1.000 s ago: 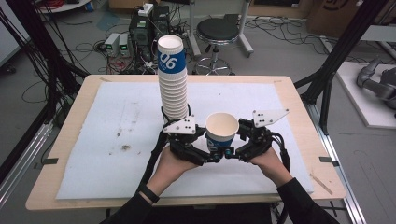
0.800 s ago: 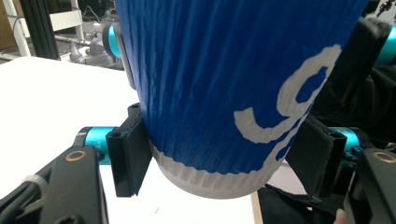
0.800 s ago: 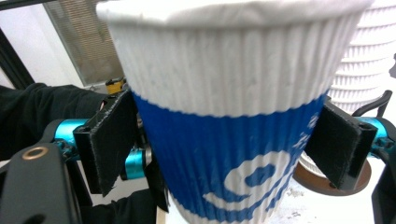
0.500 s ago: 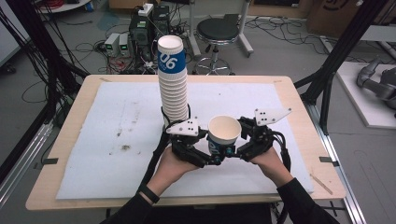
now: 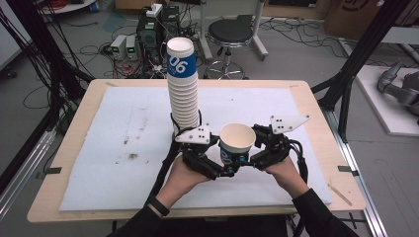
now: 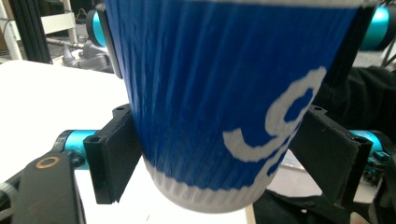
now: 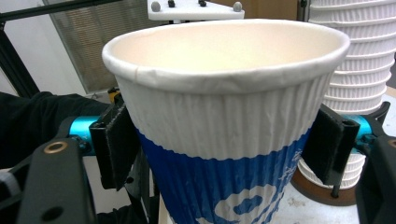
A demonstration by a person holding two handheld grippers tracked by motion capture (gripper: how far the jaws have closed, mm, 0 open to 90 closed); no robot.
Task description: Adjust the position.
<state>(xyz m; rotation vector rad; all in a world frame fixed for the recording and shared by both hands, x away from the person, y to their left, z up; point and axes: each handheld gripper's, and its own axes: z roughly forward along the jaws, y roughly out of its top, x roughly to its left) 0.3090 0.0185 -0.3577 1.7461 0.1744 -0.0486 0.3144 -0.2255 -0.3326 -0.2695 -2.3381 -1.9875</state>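
A ribbed paper cup (image 5: 237, 141), white above and blue below, stands upright above the table between my two grippers. My left gripper (image 5: 226, 167) reaches in from the left. Its jaws have just been opening, and in the left gripper view its pads (image 6: 116, 158) still lie against the cup's blue lower part (image 6: 210, 93). My right gripper (image 5: 253, 159) comes from the right. Its jaws have just been closing, and the pads (image 7: 114, 144) press on both sides of the cup (image 7: 224, 116) below its rim. A tall stack of like cups (image 5: 183, 89) stands just behind.
A white mat covers the wooden table (image 5: 306, 103). The cup stack (image 7: 364, 70) is close behind the right gripper's far jaw. Black frame posts (image 5: 346, 84) rise at the table's right, and a stool and cables sit on the floor beyond the far edge.
The cup sits a touch lower between the two grippers than before. Both hands have stayed where they were.
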